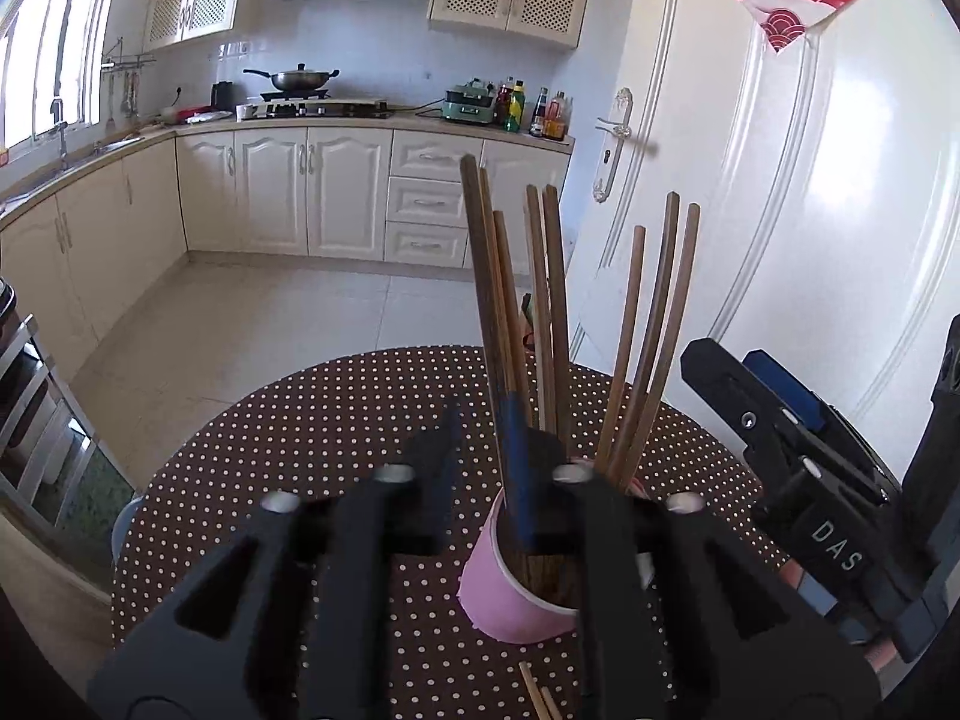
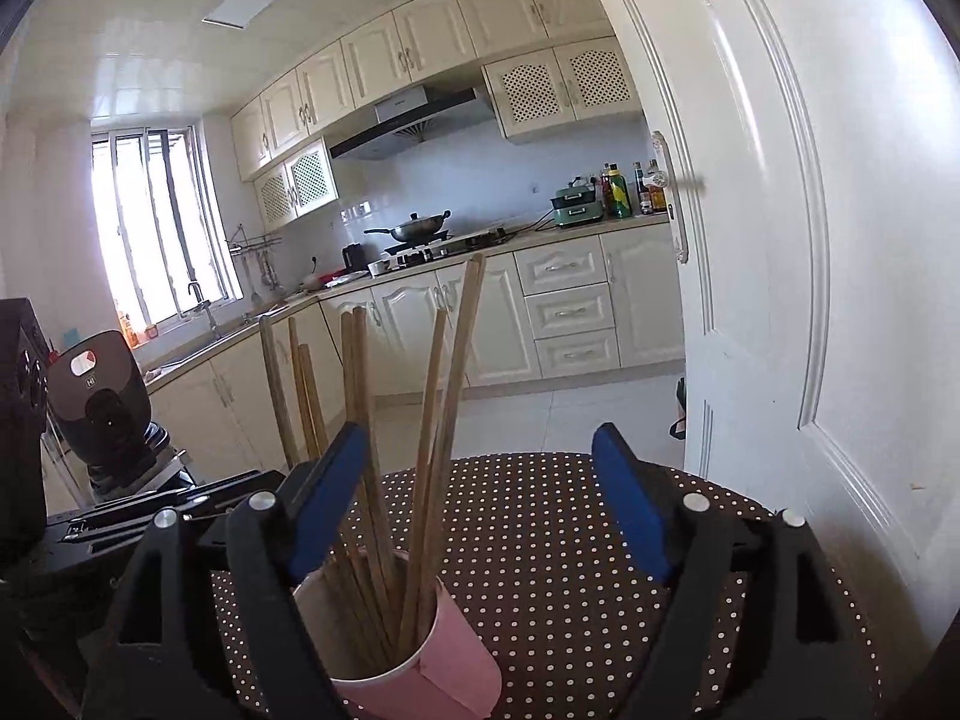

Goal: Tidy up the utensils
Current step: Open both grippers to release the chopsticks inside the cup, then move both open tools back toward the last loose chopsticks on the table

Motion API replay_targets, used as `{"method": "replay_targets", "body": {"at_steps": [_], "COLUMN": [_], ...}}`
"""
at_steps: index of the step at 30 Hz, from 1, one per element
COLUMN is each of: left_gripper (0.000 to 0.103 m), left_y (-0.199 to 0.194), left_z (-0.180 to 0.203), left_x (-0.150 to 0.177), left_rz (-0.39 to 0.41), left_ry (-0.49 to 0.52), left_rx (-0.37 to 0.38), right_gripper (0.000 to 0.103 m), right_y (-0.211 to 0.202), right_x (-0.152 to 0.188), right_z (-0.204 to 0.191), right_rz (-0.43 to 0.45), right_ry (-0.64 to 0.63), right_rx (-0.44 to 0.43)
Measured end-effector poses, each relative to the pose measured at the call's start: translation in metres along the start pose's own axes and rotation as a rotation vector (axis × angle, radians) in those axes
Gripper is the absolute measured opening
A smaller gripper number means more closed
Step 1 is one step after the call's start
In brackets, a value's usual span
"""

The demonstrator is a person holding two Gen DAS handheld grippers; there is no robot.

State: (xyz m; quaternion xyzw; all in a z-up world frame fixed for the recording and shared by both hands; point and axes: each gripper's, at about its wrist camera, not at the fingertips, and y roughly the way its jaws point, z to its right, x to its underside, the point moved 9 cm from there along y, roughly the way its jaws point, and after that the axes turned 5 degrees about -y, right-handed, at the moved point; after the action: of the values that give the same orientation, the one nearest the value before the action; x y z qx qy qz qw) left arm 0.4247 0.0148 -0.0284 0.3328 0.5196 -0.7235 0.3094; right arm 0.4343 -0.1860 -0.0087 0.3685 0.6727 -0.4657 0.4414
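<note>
A pink cup [image 1: 510,594] stands on the brown polka-dot table [image 1: 324,420] and holds several wooden chopsticks [image 1: 552,300] upright, fanned apart. My left gripper [image 1: 480,438] is just above the cup's rim with its jaws partly open. One dark chopstick [image 1: 483,300] runs down between them, beside the blue pad of the right finger, and the left finger stands clear of it. My right gripper [image 2: 480,498] is wide open behind the same cup [image 2: 420,660]. Some of the chopsticks [image 2: 447,390] rise inside its gap near the left finger, and nothing is pinched. Two loose chopstick ends [image 1: 537,693] lie on the table near me.
A white door [image 1: 810,210] stands close on the right of the table. Beyond the table's far edge is the tiled kitchen floor [image 1: 270,324] and cream cabinets. A dark appliance [image 2: 102,402] sits on a rack at the left. The right gripper's body [image 1: 798,450] is beside the cup.
</note>
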Motion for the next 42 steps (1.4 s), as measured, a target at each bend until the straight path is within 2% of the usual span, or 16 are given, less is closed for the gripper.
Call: {"method": "replay_targets", "body": {"at_steps": [1, 2, 13, 17, 20, 25, 30, 42], "left_gripper": [0.049, 0.052, 0.055, 0.061, 0.070, 0.075, 0.084, 0.091], "left_y": [0.000, -0.002, -0.009, -0.010, -0.012, -0.015, -0.019, -0.027], "left_z": [0.000, -0.001, -0.012, -0.016, -0.017, -0.017, -0.016, -0.018], "left_x": [0.000, -0.001, -0.002, -0.002, 0.000, 0.002, 0.006, 0.017], "left_rz": [0.001, 0.015, 0.045, 0.054, 0.059, 0.070, 0.084, 0.076], "left_ry": [-0.001, 0.001, 0.011, 0.014, 0.015, 0.023, 0.027, 0.044], "left_rx": [0.001, -0.009, -0.065, -0.076, -0.081, -0.092, -0.114, -0.149], "right_gripper": [0.077, 0.078, 0.084, 0.089, 0.093, 0.095, 0.095, 0.095], "right_y": [0.000, 0.001, -0.003, -0.003, -0.003, -0.006, -0.010, -0.020], "right_x": [0.000, -0.001, 0.001, 0.003, 0.005, 0.008, 0.011, 0.020], "right_z": [0.000, 0.001, 0.001, -0.001, -0.003, -0.003, 0.002, 0.012], "right_rz": [-0.001, -0.001, 0.008, 0.006, 0.001, 0.001, -0.008, -0.045], "right_ry": [0.000, 0.002, -0.023, -0.041, -0.056, -0.068, -0.055, -0.041], "right_rx": [0.000, -0.003, 0.012, 0.021, 0.025, 0.040, 0.045, 0.082]}}
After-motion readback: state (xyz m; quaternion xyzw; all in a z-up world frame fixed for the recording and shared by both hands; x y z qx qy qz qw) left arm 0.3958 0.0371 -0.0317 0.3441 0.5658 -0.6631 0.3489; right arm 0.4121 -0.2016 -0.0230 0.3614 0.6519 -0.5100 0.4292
